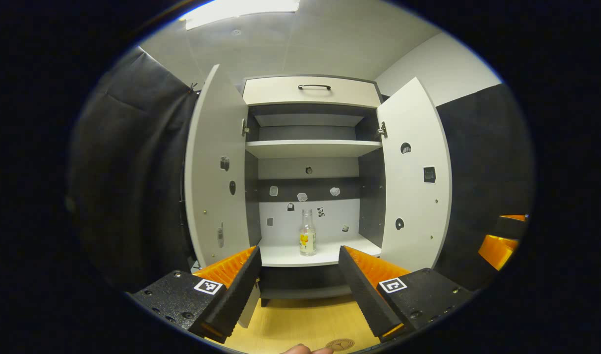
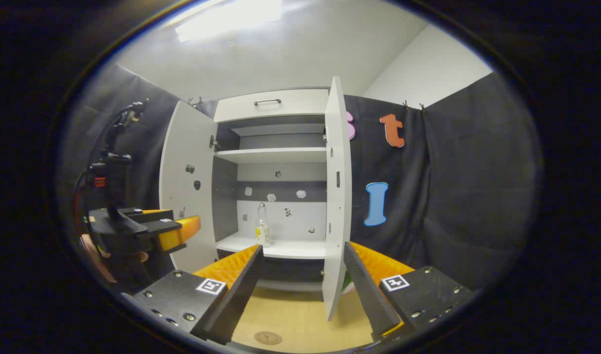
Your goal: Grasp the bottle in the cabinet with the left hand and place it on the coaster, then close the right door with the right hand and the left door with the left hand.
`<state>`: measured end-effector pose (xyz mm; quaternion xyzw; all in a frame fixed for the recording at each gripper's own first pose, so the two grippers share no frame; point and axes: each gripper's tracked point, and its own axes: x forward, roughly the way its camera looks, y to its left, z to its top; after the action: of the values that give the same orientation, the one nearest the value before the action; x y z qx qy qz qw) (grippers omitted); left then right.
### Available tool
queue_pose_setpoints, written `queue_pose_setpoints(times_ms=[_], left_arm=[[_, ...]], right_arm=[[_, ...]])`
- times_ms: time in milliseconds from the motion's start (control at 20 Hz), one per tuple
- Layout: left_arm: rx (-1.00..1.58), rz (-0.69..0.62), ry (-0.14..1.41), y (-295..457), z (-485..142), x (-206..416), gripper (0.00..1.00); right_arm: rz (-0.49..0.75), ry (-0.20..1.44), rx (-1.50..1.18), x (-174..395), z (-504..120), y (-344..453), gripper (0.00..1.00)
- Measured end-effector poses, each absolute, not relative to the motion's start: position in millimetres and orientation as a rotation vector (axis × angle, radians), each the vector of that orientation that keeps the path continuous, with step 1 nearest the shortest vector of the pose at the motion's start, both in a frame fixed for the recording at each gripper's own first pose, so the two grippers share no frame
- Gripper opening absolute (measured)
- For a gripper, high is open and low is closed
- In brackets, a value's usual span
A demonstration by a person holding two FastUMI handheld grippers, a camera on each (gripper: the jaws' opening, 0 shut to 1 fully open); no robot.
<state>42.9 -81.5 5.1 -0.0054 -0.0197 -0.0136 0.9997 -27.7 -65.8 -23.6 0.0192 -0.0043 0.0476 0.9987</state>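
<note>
A clear glass bottle [image 1: 307, 238] with a yellow label stands upright on the cabinet's lower shelf [image 1: 290, 255], straight ahead of my left gripper [image 1: 299, 251]. That gripper is open and empty, well short of the shelf. In the right gripper view the same bottle [image 2: 262, 226] shows past the left gripper [image 2: 189, 228], which a hand holds at the left. Both doors stand open: the left door [image 1: 214, 167] and the right door [image 1: 413, 172]. My right gripper [image 2: 302, 248] is open, with the right door's edge [image 2: 337, 196] just ahead between its fingers. A round brown coaster [image 2: 268, 338] lies on the wooden table.
The cabinet has an upper shelf [image 1: 312, 147] and a top drawer with a dark handle [image 1: 314, 87]. Black cloth hangs on both sides of it. The coaster [image 1: 339, 344] sits at the near table edge, beside a fingertip [image 1: 300, 350]. The right gripper [image 1: 499, 248] shows at the far right.
</note>
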Motion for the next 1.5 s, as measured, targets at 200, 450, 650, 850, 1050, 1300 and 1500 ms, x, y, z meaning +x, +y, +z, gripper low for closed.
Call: queue_pose_setpoints(times_ms=[200,450,650,850,1050,1300,1500], left_arm=[[-0.041,-0.079,-0.034,-97.1,-11.9,118.0,1.0],[-0.03,-0.105,-0.04,-101.4,-51.8,231.7,1.0],[-0.083,-0.113,0.019,-101.4,-97.0,310.5,1.0],[-0.062,-0.11,0.048,-98.4,-127.9,378.2,1.0],[-0.056,-0.109,0.063,-103.0,-139.1,418.7,1.0],[-0.099,-0.141,0.109,-103.3,-127.8,441.6,0.94],[-0.123,-0.171,0.067,-104.3,-69.6,419.9,0.8]], right_arm=[[0.089,-0.019,0.084,-7.4,-28.0,-68.7,0.99],[0.086,-0.076,0.128,32.3,-26.8,-61.4,0.99],[0.106,-0.118,0.165,67.3,-21.3,-41.7,0.99],[0.151,-0.126,0.154,95.8,-25.8,-17.2,0.99],[0.17,-0.09,0.102,116.8,-41.4,-0.5,0.99],[0.154,-0.026,0.119,126.7,-59.9,-1.2,0.99],[0.13,-0.023,0.135,103.8,-59.8,-17.9,0.99]])
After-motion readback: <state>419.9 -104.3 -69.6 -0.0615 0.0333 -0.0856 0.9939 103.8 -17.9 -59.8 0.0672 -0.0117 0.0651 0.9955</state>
